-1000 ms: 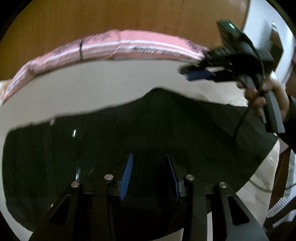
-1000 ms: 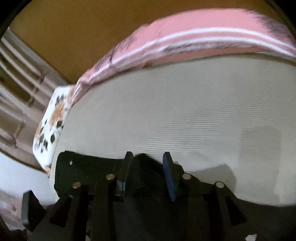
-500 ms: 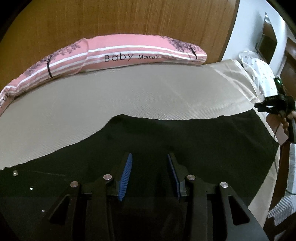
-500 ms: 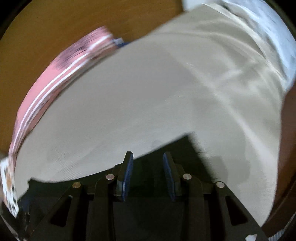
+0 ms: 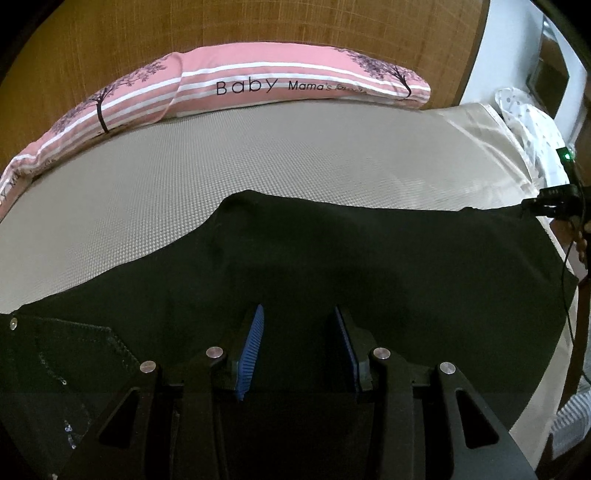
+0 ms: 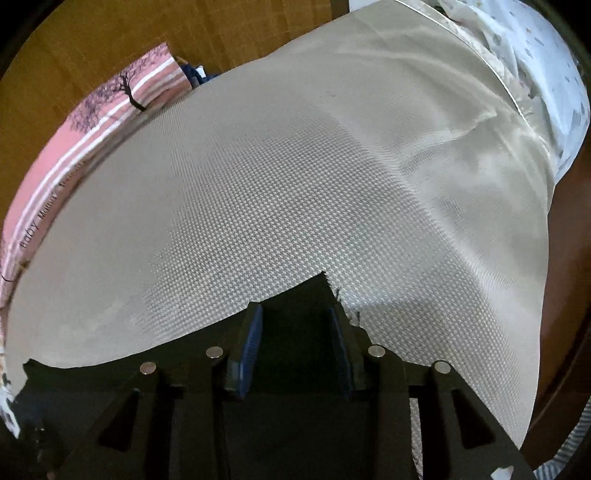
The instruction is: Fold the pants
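Black pants (image 5: 369, 258) lie spread flat across the beige bed mat (image 5: 258, 166), with the riveted pocket end at the left. My left gripper (image 5: 298, 308) hovers over the pants near that end. Its jaws stand apart, black cloth lies below them, and the pad faces are bare. At the bed's right edge a hand holds my right gripper (image 5: 550, 201) at the far leg end. In the right wrist view the right gripper (image 6: 294, 308) straddles the hem corner of the pants (image 6: 310, 291). Its jaws are opening and the cloth lies loose between them.
A pink striped pillow (image 5: 258, 81) lines the far side against a wooden headboard (image 5: 258, 26). A white spotted blanket (image 6: 546, 55) is bunched at the far right corner. The mat (image 6: 295, 184) ends at the bed's right edge, close to the right gripper.
The right gripper swept from the middle to the bed's right edge, pulling the leg end along. The lifted pants now lie flat and stretched. The right jaws stand slightly wider.
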{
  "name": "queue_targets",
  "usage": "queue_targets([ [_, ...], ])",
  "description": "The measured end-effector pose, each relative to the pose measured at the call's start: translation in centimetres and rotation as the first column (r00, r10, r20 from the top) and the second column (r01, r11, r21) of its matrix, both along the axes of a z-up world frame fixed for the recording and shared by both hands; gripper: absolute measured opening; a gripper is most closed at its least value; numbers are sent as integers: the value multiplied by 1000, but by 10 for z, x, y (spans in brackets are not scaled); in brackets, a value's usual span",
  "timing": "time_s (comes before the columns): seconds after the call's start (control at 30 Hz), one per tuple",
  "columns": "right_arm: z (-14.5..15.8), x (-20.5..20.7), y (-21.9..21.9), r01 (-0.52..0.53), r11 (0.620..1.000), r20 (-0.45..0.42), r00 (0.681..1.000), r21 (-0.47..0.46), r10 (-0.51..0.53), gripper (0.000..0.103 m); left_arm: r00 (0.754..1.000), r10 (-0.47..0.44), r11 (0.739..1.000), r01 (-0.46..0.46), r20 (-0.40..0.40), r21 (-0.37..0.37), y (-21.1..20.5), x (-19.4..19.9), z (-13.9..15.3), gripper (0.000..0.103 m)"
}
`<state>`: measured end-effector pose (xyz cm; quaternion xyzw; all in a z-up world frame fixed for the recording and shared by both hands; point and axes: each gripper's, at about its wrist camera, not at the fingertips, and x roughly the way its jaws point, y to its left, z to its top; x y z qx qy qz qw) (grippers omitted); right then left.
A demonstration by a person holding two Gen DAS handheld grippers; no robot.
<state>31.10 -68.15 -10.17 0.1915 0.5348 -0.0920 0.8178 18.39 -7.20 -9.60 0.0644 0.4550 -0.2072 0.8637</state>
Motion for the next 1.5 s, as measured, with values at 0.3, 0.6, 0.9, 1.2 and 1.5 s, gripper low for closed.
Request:
queue_targets([
  [0.3,3,-5,20,-9,992,15,1000,-125,11,10,1000,10,1000,-9,26,-5,-1,-2,-1,44],
  [0.6,5,-8,10,142,984,124,984,-107,-129,9,992,107,993,-103,67,-57,9,-4,-5,44],
  [0.9,15,-26,12,156,987,170,975,-47,-146,43,996,69,998,-69,52,-2,5,-4,2,49],
  [1.2,34,-105,45,-25,998,226,974,64,10,44,993,112,993,-113,35,29,44,-33,9,50],
  [1.5,-18,-157,25,29,995,149,988,97,-43,19,981,185,980,-188,54,61,75,-50,3,54],
])
